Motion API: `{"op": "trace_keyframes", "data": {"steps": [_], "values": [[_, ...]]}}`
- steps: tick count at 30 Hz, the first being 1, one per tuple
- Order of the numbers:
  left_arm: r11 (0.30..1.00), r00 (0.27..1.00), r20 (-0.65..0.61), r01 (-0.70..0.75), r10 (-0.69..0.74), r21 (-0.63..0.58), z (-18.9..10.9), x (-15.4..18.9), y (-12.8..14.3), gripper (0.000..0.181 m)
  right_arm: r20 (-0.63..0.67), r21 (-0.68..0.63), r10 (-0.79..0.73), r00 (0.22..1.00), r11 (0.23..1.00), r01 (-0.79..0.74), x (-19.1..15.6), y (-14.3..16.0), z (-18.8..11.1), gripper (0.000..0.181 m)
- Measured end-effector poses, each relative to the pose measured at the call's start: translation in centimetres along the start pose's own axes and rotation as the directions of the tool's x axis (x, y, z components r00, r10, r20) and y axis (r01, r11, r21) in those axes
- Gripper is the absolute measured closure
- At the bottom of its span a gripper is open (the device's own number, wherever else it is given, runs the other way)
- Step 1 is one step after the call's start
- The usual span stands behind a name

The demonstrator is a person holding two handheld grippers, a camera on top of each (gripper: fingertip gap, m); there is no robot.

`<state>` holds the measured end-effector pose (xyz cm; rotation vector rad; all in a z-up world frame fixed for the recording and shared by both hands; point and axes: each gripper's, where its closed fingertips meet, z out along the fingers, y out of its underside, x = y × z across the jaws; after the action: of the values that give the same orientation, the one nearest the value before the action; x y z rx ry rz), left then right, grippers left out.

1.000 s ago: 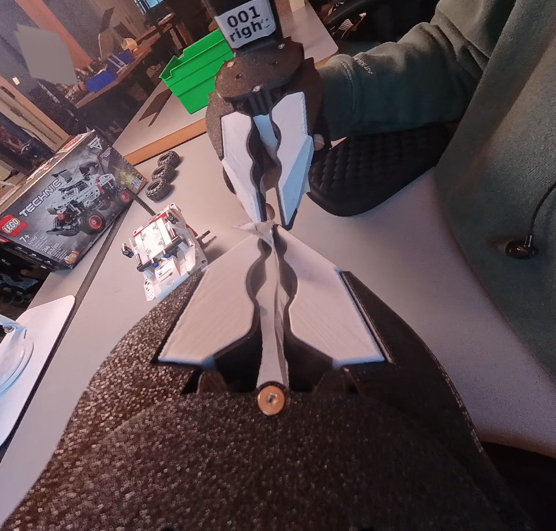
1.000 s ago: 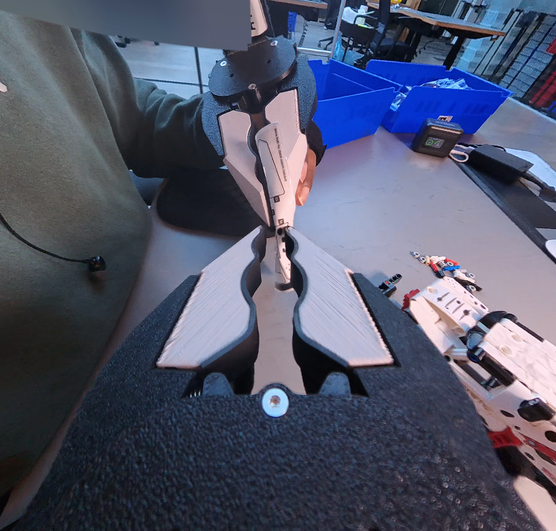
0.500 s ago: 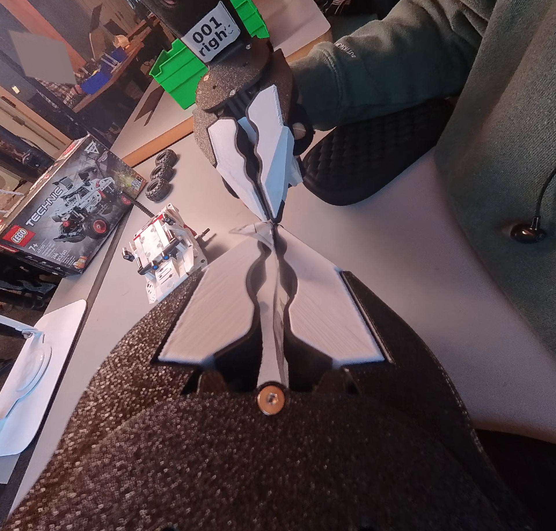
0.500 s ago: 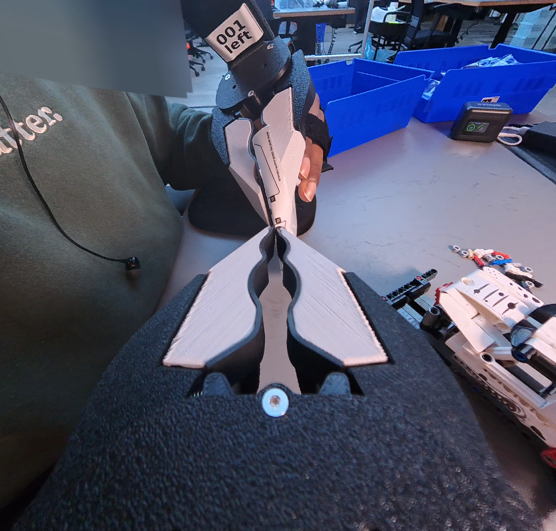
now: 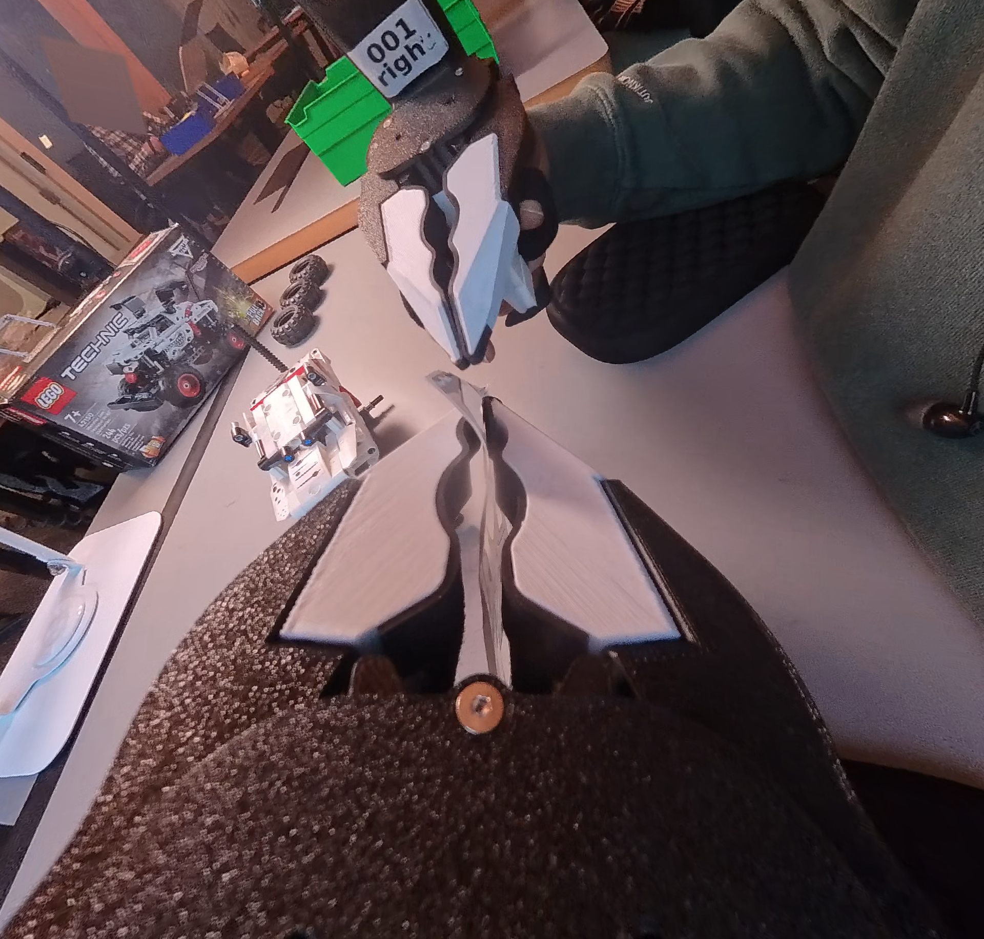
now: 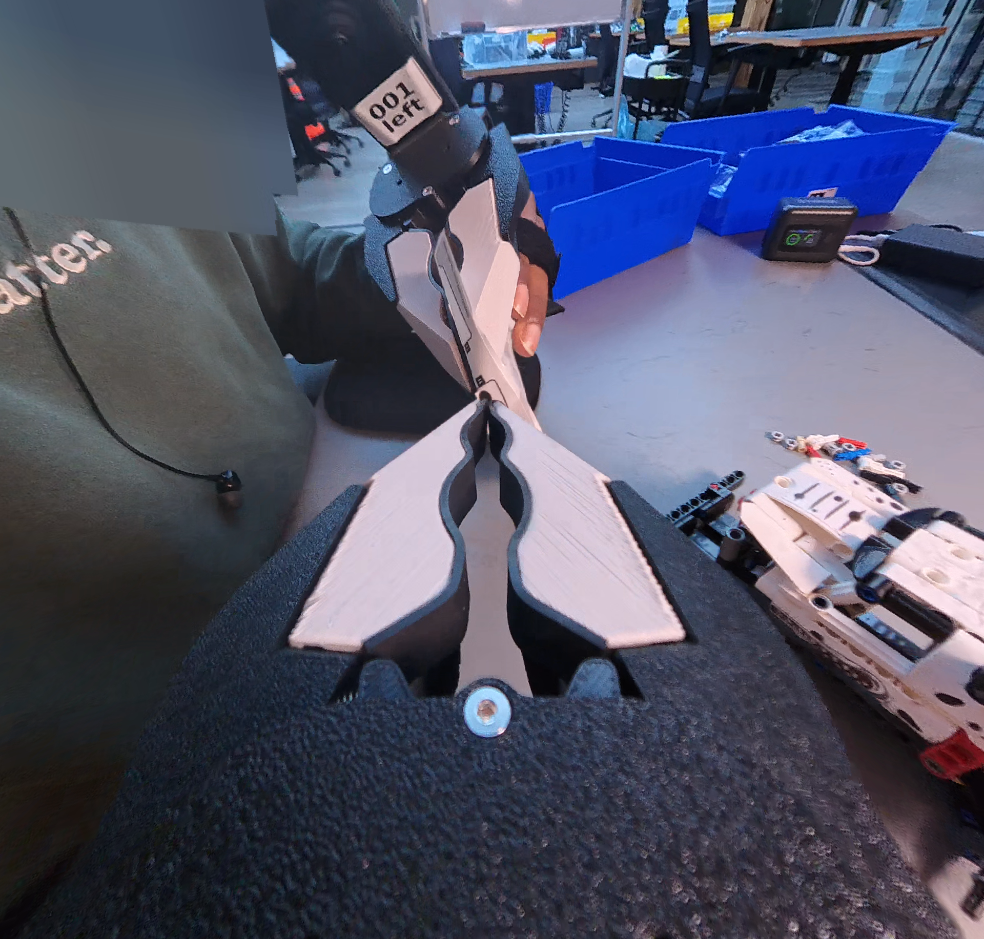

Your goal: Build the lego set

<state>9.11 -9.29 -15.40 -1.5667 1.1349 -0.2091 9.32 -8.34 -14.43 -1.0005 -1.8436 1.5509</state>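
- The left gripper (image 5: 482,408) has its two fingers pressed together on a thin, glossy white sheet (image 5: 487,514) that stands on edge between them; one corner of the sheet pokes out past the tips.
- In the right wrist view that same sheet (image 6: 460,306) runs the length of the left gripper (image 6: 492,392), with small dark markings along it.
- The right gripper (image 6: 485,408) has its tips closed against each other, and I see nothing between them; it meets the left gripper tip to tip, just above the grey table (image 6: 719,360).
- Seen from the left wrist view, the right gripper (image 5: 468,360) hangs point-down with a small gap between it and the sheet's free corner.
- A person in a green sweatshirt (image 5: 878,221) sits right behind both tools, close to the table's near edge.
- The half-built white Lego truck (image 5: 303,440) rests on the table to the left of the grippers; in the right wrist view the truck (image 6: 862,573) shows black spots and a red end.
- Just past the truck lies a small scatter of loose pieces (image 6: 830,450).
- Three black tyres (image 5: 298,301) sit in a row farther off, next to the Lego box (image 5: 133,349).
- A green bin (image 5: 351,115) stands at the far side.
- Two blue bins (image 6: 745,168) stand far back in the right wrist view, with a small black device (image 6: 806,229) in front of them.
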Motion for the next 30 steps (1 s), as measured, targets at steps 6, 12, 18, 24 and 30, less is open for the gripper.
{"op": "trace_keyframes", "data": {"steps": [6,12,18,24,30], "values": [[1.000,1.000,-0.005,-0.010,0.010,0.001,0.2,0.2,-0.1,0.181,-0.018,-0.072,-0.077,0.997,0.995,0.075,-0.6,0.6,1.3,0.163],[0.999,0.999,-0.021,-0.035,0.035,-0.004,0.3,0.7,-0.2,0.181,0.035,-0.058,-0.037,0.999,0.998,0.039,-1.0,0.7,1.3,0.177],[0.997,0.997,-0.019,-0.071,0.070,-0.041,0.5,0.9,0.3,0.181,0.054,-0.076,-0.012,0.998,0.997,0.017,-0.9,1.3,1.3,0.180],[0.987,0.992,-0.027,-0.128,0.126,-0.093,0.8,1.2,0.9,0.181,0.094,-0.107,0.036,0.995,0.994,-0.026,-0.9,2.0,1.4,0.180],[0.953,0.969,-0.079,-0.246,0.235,-0.179,1.0,2.1,1.8,0.181,0.195,-0.197,0.103,0.975,0.978,-0.064,-1.4,3.2,1.6,0.180]]}}
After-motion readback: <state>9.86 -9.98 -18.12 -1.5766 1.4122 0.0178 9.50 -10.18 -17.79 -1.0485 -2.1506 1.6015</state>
